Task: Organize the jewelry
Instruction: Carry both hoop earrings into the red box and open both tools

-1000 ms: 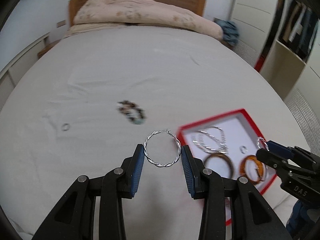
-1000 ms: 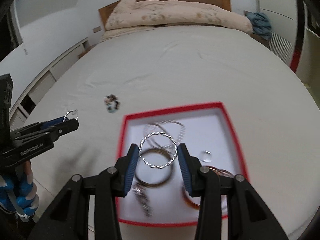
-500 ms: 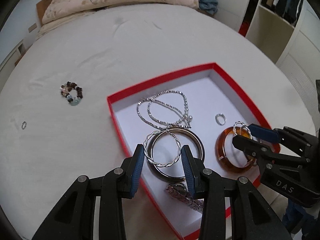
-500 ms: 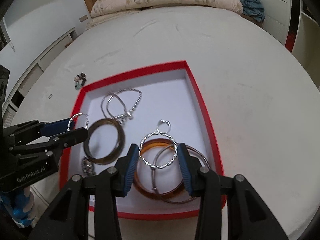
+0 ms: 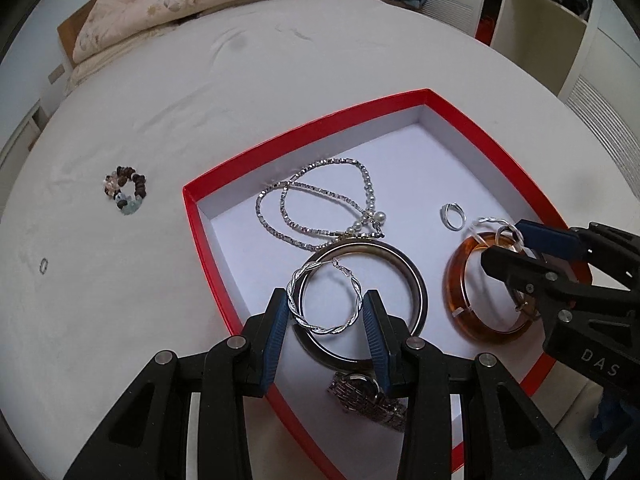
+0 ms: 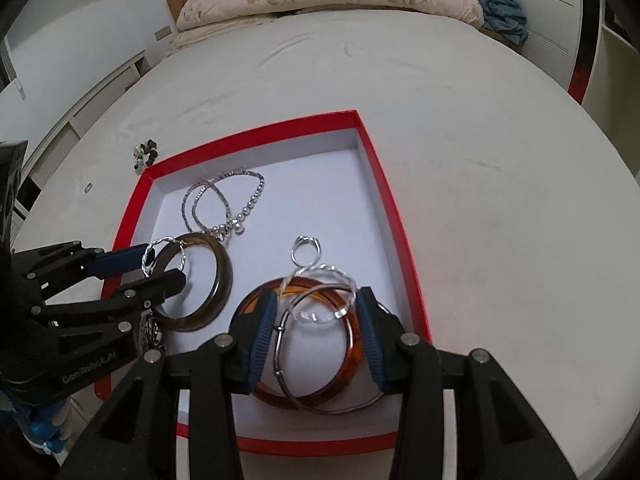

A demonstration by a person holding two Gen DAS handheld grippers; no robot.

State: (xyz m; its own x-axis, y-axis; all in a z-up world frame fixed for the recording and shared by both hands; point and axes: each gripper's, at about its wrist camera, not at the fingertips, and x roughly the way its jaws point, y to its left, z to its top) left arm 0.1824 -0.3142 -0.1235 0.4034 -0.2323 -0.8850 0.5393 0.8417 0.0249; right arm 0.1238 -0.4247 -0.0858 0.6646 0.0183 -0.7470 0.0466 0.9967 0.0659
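Note:
A red box (image 5: pixel 192 216) with a white inside lies on the bed; it also shows in the right wrist view (image 6: pixel 384 184). In it are a silver chain (image 5: pixel 316 204), a dark bangle (image 5: pixel 416 280), an amber bangle (image 5: pixel 460 312), a small ring (image 5: pixel 452 216) and a watch (image 5: pixel 368 398). My left gripper (image 5: pixel 326 308) is shut on a twisted silver hoop earring (image 5: pixel 304 320) over the dark bangle. My right gripper (image 6: pixel 316 316) is shut on a matching twisted hoop (image 6: pixel 320 316), tilted, just above the amber bangle (image 6: pixel 352 364).
A beaded bracelet (image 5: pixel 126 194) and a tiny ring (image 5: pixel 43 266) lie on the white sheet left of the box. A quilt (image 5: pixel 224 4) is piled at the headboard. Shelves (image 5: pixel 560 20) stand to the right of the bed.
Both grippers have moved from beside the box to over it and come lower, each still holding its hoop. The right hoop has tipped forward between the pads.

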